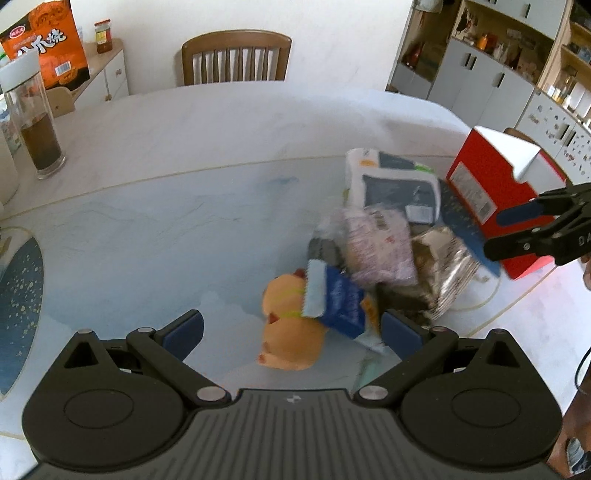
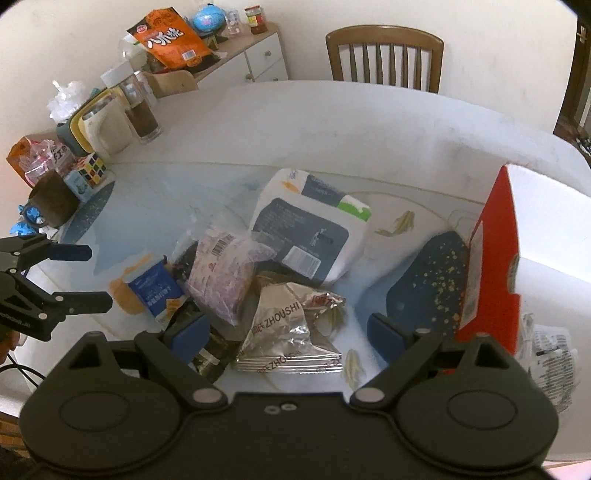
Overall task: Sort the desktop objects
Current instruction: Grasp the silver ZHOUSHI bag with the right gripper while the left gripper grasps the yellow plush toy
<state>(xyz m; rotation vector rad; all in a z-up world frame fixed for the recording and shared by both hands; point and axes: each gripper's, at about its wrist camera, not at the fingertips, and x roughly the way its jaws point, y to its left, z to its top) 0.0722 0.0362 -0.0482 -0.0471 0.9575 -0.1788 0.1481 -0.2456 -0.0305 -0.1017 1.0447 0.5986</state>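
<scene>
Both claws, left claw (image 1: 291, 332) and right claw (image 2: 288, 332), gape empty over the jumbled packets; a crinkled silver foil pouch (image 2: 291, 328) lies mid-desk (image 2: 332, 122). Sorting has yet to begin; next needs one pick.

Inventory, counted by kind:

- Tongs: two, left tongs (image 1: 291, 332) and right tongs (image 2: 290, 332).
- Wooden chair (image 2: 384, 55): one.
- Red box (image 2: 495, 266): one.
- Silver foil packet (image 2: 291, 332): one.
- White and dark grey pack (image 2: 306, 225): one.
- Purple-speckled bag (image 2: 225, 277): one.
- Blue and white sachet (image 2: 155, 291): one.
- Orange plush toy (image 1: 288, 332): one.
- Dark blue speckled mats: two, mat by the box (image 2: 428, 280) and mat at the far left (image 1: 18, 306).
- Orange snack bag (image 2: 170, 40): one.
- Tall glass bottle (image 1: 33, 122): one.
- Puzzle cube (image 2: 92, 170): one.
- Brown mug (image 2: 51, 199): one.
- Red-lidded jar (image 1: 102, 36): one.
</scene>
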